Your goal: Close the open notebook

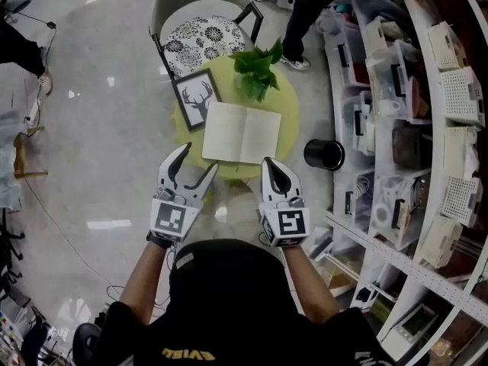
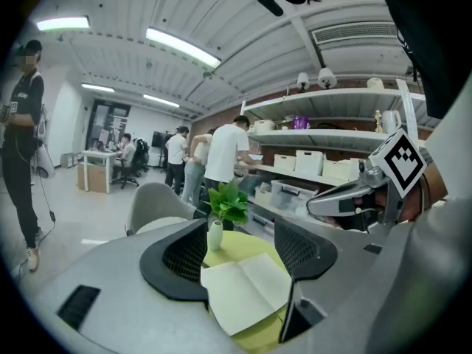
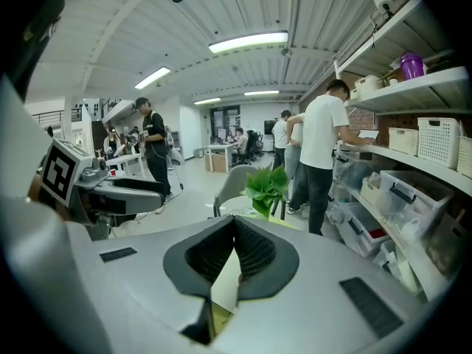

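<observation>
Closest to the person, the left hand-held gripper (image 1: 200, 158) has its jaws spread wide and holds nothing; it sits just short of the near left corner of the notebook (image 1: 241, 133). The right hand-held gripper (image 1: 268, 162) has its jaws closed together, empty, with its tip just beside the notebook's near right edge. The notebook lies open, its blank pages facing up, on the near half of the round yellow-green surface (image 1: 229, 86). Behind it are a framed deer picture (image 1: 195, 97) on the left and a leafy plant (image 1: 257, 67). Beyond the surface is a chair (image 1: 202, 40) with a patterned cushion.
</observation>
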